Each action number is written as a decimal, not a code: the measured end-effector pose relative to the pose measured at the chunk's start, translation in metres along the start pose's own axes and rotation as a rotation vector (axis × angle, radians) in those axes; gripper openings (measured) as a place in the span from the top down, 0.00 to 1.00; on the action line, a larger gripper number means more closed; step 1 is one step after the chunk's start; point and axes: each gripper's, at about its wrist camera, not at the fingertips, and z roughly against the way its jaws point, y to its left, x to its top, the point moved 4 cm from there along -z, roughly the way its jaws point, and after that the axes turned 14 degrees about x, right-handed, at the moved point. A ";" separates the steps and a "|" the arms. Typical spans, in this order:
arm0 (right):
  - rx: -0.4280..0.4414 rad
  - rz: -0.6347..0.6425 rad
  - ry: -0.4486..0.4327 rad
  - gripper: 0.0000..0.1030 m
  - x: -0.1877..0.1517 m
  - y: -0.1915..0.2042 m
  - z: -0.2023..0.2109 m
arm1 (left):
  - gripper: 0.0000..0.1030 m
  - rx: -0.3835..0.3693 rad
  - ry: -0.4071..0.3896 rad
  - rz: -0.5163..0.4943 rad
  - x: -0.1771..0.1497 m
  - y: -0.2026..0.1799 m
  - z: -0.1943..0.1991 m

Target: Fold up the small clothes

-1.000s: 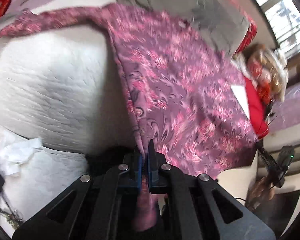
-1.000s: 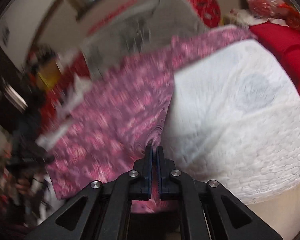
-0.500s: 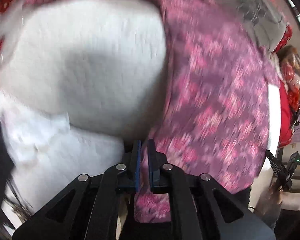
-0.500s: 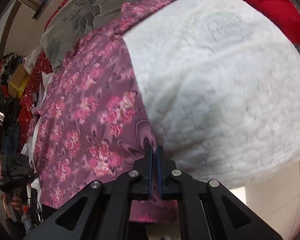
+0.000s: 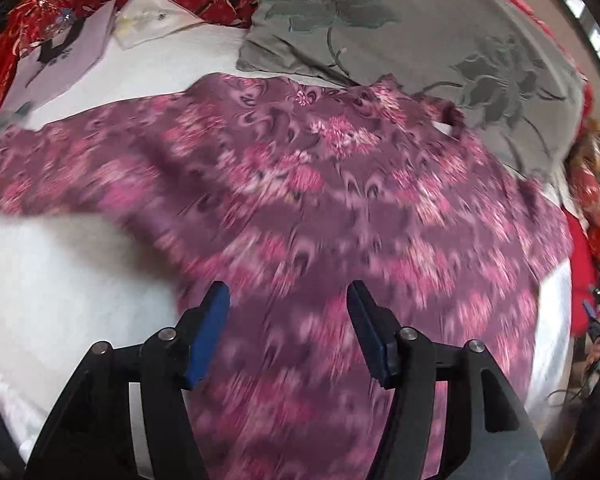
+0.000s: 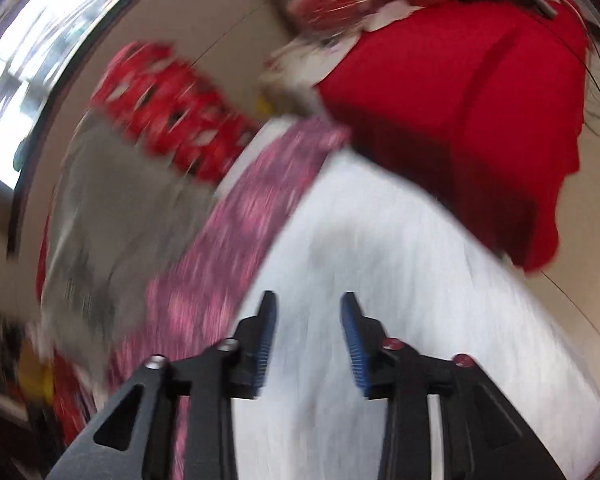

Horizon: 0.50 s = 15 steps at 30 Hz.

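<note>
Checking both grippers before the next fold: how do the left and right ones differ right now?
The left gripper hangs over the purple floral garment; the right gripper hangs over the bare white quilt, the garment off to its side. The left's jaws gape wider than the right's. Both are opening, nothing pinched between them.

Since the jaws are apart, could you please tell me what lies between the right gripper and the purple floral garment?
Only bare white quilt: in the right wrist view the right gripper, jaws opening and empty, is over it, the purple floral garment alongside.

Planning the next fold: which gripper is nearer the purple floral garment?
Left. The left gripper hangs over the garment, jaws opening; the right gripper is beside its edge, opening.
</note>
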 end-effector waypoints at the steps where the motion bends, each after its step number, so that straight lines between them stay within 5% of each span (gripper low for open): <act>1: -0.008 -0.026 -0.021 0.61 0.015 -0.007 -0.010 | 0.42 -0.006 0.013 0.012 0.005 -0.005 -0.010; 8: -0.004 -0.159 -0.105 0.60 0.085 -0.035 -0.100 | 0.42 -0.025 0.036 0.016 0.017 -0.021 -0.036; 12: -0.021 -0.076 -0.140 0.54 0.098 -0.025 -0.124 | 0.42 -0.031 0.033 0.014 0.027 -0.022 -0.037; 15: -0.051 0.008 -0.125 0.93 0.103 -0.016 -0.122 | 0.42 -0.029 -0.003 0.014 0.046 -0.024 -0.029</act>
